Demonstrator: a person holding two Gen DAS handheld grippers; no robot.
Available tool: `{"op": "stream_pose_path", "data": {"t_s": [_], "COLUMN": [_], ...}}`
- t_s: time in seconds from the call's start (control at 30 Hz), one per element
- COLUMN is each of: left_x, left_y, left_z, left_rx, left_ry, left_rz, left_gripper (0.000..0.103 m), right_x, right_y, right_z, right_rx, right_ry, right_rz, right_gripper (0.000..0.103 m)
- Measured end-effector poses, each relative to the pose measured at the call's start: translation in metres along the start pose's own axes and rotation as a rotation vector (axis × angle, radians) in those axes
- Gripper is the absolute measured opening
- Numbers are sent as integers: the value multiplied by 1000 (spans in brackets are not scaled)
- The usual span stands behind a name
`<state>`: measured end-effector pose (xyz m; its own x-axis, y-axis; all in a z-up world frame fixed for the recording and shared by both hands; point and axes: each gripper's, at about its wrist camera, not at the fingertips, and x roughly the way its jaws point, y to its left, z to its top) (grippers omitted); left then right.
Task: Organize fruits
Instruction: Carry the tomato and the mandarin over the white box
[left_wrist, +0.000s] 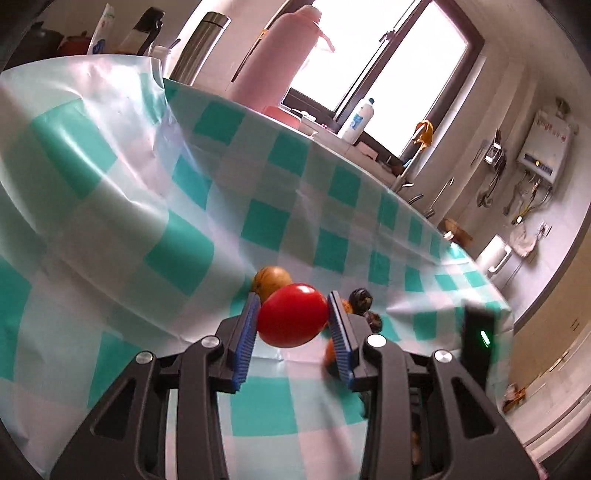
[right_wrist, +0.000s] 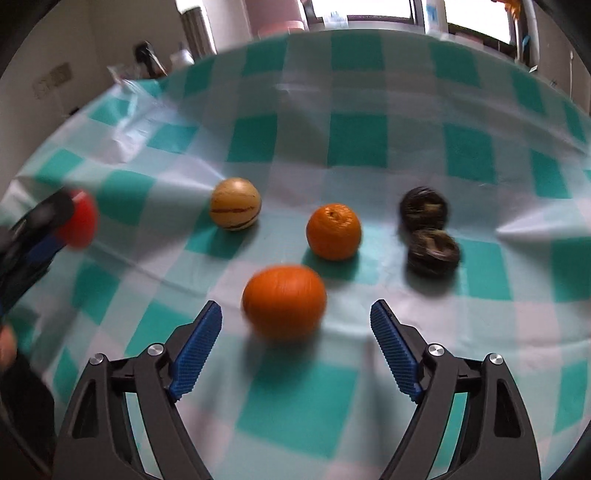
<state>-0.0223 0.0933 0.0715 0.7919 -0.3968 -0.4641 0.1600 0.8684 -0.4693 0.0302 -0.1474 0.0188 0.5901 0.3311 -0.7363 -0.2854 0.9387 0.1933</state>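
- On the left, our left gripper (left_wrist: 292, 315) is pinching the red tomato (left_wrist: 292, 315) between its blue pads (left_wrist: 246, 339), the fruit sitting near the fingertips and touching both.
- We are seeing the same tomato from the right wrist camera too, far off to the left of our right fingers, held up over the checked tablecloth (right_wrist: 354, 140).
- Just past the left finger's tip, the striped yellow melon (left_wrist: 270, 281) is peeking out behind the tomato; from the right wrist camera it is lying ahead and left of our right fingers.
- In the middle, our right gripper (right_wrist: 296, 323) is holding its fingers spread wide, gripping nothing.
- The near orange (right_wrist: 284, 302) is sitting just ahead of the gap between those fingertips, closer to the left one, not touching either.
- The far orange (right_wrist: 333, 231) is resting farther ahead, roughly centred.
- Ahead and right of the right fingertip, two dark round fruits (right_wrist: 430, 230) are lying side by side, blurred, apparently touching.
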Motion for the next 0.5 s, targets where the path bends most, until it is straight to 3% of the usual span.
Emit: {"op": "stream_pose_path", "data": {"t_s": [0.03, 0.07, 0.2, 0.33, 0.5], "left_x": [1, 2, 4, -10, -23], "left_y": [-3, -3, -13, -31, -75], "left_z": [0, -3, -11, -21, -50], "left_rx": [6, 8, 55, 126, 228], "left_ry": [5, 12, 13, -3, 16], "left_rz": [0, -10, -10, -10, -68], "left_gripper": [38, 38, 38, 38, 38], "right_x": [7, 9, -5, -63, -119], "right_y": [1, 4, 7, 0, -30], "right_z": [5, 7, -5, -41, -81], "right_rx": [8, 2, 25, 38, 73], "right_ry": [10, 5, -7, -112, -167], "right_rz": [2, -8, -17, -13, -39], "right_gripper": [71, 46, 46, 46, 46]}}
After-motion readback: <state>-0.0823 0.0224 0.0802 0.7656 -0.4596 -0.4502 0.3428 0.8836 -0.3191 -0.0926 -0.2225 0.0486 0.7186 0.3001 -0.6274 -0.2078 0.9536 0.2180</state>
